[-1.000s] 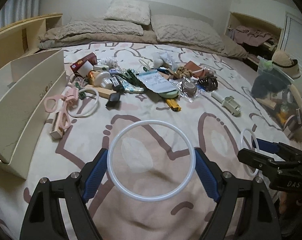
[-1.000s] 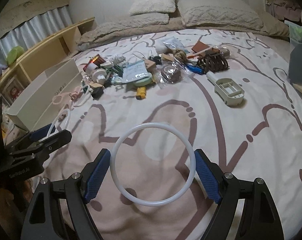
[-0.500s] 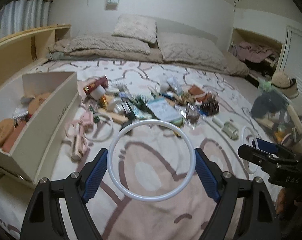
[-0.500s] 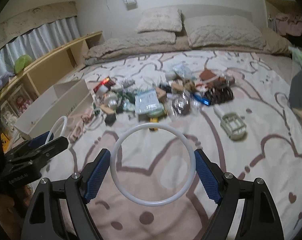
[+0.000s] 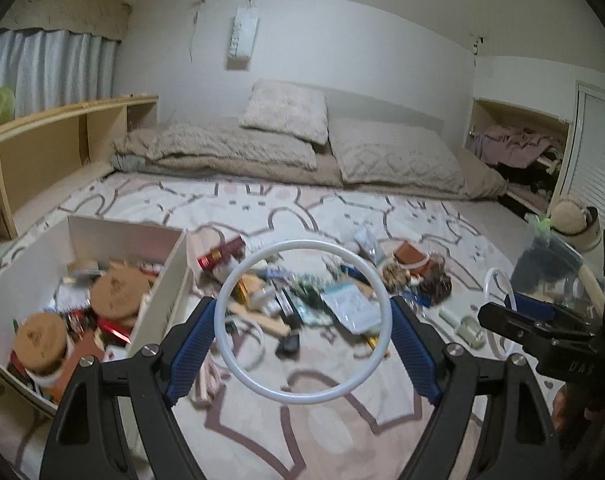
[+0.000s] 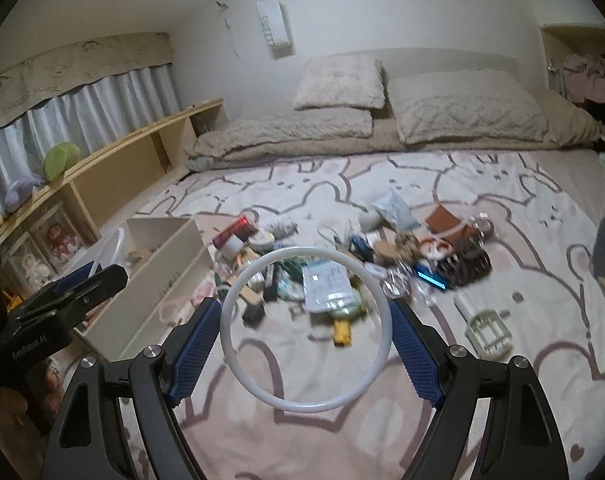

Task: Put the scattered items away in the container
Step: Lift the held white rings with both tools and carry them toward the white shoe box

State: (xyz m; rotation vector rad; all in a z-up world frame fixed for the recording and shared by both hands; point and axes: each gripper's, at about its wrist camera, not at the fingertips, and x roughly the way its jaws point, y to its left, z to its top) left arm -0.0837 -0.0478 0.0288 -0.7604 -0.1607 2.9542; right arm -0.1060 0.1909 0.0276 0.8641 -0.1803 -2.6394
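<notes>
Both wrist views look forward and slightly down over the bed [image 5: 382, 216], sharing its clutter [image 6: 322, 276].

Bed [image 5: 302, 432], patterned cover: open box [image 5: 158, 292] at left, clutter pile [image 6: 326, 276] mid-bed, pillows [image 5: 394, 156] at the head.

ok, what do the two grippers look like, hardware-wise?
Both match: the left gripper and right gripper have matte black angular bodies, silver pivot screws and blue cross-hatched pads on the jaws. White lettering marks each body's side; it is too small to read.
</notes>
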